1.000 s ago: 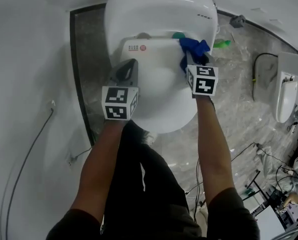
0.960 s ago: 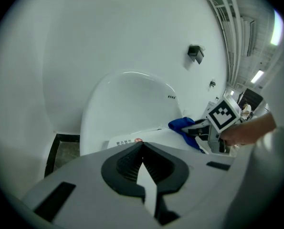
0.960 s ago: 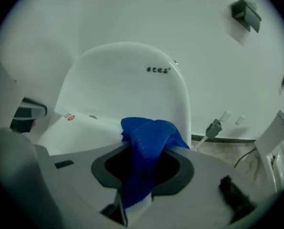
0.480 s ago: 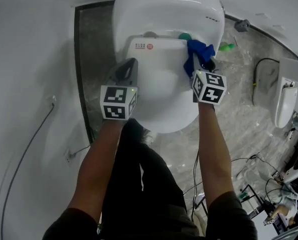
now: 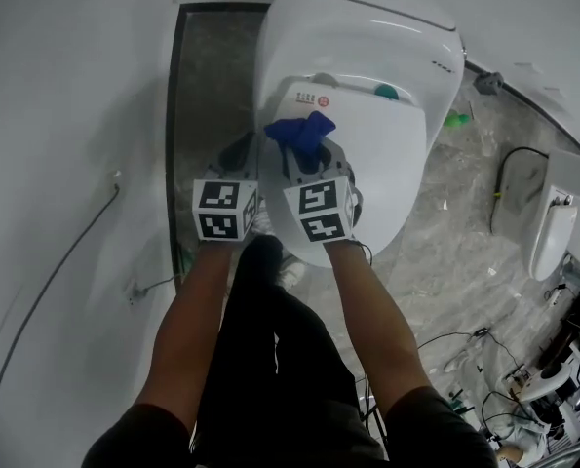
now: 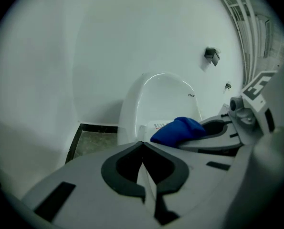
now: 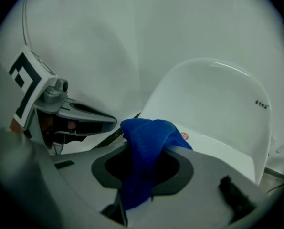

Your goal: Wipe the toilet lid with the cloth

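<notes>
The white toilet lid [image 5: 379, 169] is closed, with a red-marked label near its hinge. My right gripper [image 5: 304, 146] is shut on a bunched blue cloth [image 5: 299, 131] and holds it against the lid's left part. In the right gripper view the cloth [image 7: 145, 142] hangs between the jaws of my right gripper [image 7: 151, 145], in front of the toilet [image 7: 213, 109]. My left gripper [image 5: 243, 150] is shut and holds nothing; it sits close beside the right one at the lid's left edge. The left gripper view shows my left gripper [image 6: 142, 143] with its tips together and the cloth [image 6: 178, 129] just to the right.
A dark grey floor strip [image 5: 207, 76] runs left of the toilet, next to a white wall with a cable [image 5: 65, 291]. At right lie marbled floor, a small green object [image 5: 453, 119], a second white fixture [image 5: 558, 213] and loose cables. My legs stand before the bowl.
My right gripper has swept the blue cloth from the right side of the lid across to its left side, ending next to the left gripper. The left gripper shifted only a little.
</notes>
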Demonstrator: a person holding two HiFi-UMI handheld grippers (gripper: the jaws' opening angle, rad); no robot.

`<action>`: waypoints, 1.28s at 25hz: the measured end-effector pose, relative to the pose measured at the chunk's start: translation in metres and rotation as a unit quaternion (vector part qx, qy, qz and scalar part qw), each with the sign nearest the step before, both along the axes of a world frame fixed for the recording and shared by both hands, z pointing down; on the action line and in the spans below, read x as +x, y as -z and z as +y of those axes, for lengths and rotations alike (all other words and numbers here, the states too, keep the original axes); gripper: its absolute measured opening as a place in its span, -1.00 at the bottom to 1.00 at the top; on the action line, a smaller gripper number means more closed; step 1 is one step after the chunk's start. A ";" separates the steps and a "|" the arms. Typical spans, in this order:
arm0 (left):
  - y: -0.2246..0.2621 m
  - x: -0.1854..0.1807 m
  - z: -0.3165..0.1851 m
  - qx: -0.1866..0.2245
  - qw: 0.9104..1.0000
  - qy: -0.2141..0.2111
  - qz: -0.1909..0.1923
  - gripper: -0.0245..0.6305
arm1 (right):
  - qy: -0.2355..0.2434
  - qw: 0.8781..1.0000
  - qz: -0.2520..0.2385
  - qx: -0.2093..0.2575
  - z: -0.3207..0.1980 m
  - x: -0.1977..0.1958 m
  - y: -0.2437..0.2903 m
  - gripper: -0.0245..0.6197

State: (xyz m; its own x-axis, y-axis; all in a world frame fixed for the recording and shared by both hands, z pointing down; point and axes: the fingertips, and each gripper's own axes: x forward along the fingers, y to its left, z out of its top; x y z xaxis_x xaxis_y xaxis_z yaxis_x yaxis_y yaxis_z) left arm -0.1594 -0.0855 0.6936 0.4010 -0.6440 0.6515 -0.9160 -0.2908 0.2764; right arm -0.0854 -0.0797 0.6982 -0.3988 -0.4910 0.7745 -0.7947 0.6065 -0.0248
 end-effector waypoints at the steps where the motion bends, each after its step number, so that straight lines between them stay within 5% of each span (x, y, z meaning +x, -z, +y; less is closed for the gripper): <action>1: -0.001 -0.003 0.002 -0.001 1.000 0.003 0.000 -0.89 | 0.010 1.000 0.009 -0.006 0.003 -0.006 -0.007 -0.59; 9: -0.009 -0.009 0.018 -0.017 1.000 0.013 -0.015 -0.89 | 0.039 0.997 0.061 0.013 0.005 -0.001 -0.021 -0.59; 21: -0.006 0.052 0.027 -0.022 0.999 -0.029 -0.003 -0.89 | -0.084 0.993 0.068 0.047 -0.005 0.098 -0.012 -0.59; 32: -0.004 0.097 0.033 -0.022 0.997 -0.067 0.009 -0.89 | -0.223 0.969 0.086 0.055 0.013 0.231 -0.014 -0.59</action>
State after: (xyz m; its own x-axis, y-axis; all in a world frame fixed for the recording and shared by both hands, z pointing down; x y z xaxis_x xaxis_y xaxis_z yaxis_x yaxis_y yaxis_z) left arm -0.0629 -0.0527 0.6973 0.4936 -0.5545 0.6700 -0.8645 -0.3971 0.3082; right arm 0.1459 -0.0663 0.7127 0.0024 -0.6681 0.7441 -0.9652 0.1931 0.1765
